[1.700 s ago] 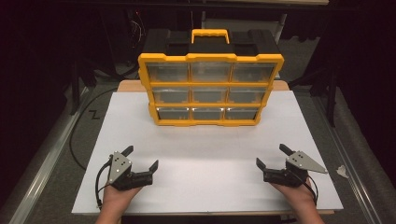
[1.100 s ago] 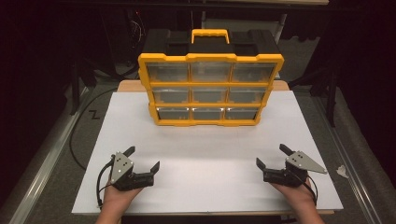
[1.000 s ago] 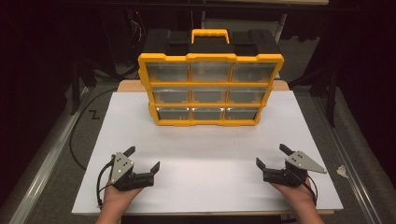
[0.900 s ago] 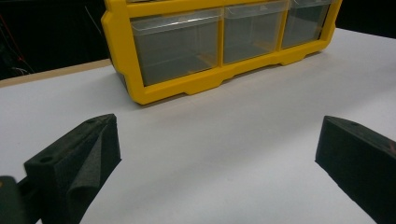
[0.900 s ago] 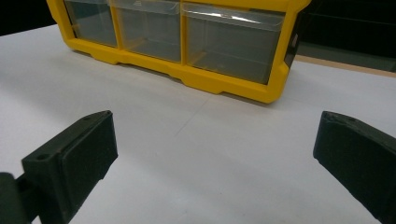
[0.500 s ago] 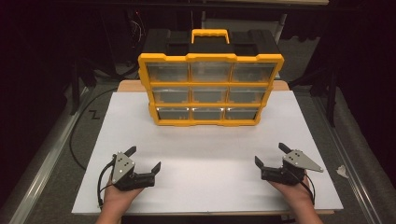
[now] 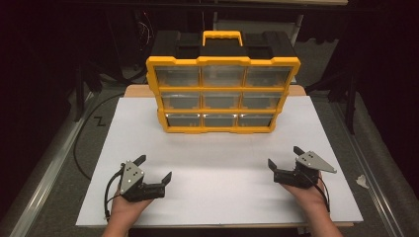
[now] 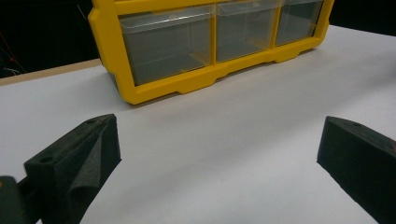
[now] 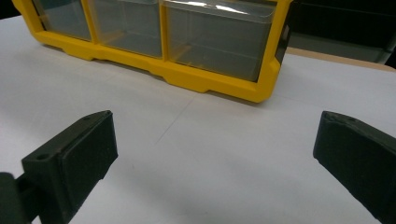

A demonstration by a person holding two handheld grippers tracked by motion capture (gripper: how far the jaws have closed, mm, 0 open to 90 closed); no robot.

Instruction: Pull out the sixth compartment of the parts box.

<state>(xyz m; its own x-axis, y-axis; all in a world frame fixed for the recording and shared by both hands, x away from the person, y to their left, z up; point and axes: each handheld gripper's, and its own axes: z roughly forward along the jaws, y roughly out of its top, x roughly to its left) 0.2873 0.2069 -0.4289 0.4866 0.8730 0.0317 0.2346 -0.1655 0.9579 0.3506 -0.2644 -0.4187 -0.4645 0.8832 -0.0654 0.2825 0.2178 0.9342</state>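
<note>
You've got both tools parked at the near edge of the bench (image 7: 148, 128), and nothing is in hand. Your left tool (image 7: 154, 169) sits low at the near left with its jaws spread wide; in the left gripper view the two black pads stand far apart with only bare white surface between them. Your right tool (image 7: 284, 157) mirrors it at the near right, jaws just as wide, gripping nothing.

Straight ahead, well apart from both tools, stands the yellow drawer organizer (image 7: 222, 94), upright at the far middle of the bench, black carry handle section on top, three rows of three clear drawers facing you. From the left gripper view you're looking at its bottom row (image 8: 210, 42), and from the right gripper view you see the same row from the other end (image 9: 154, 32). Every drawer looks pushed in flush; the bottom ones seem empty, though the clear plastic makes that hard to be sure of.

So by my read, you're at the very start: no drawer pulled, nothing touched. Everything is ahead of you: reach forward, close the gap to the organizer, and pick your drawer.
</note>
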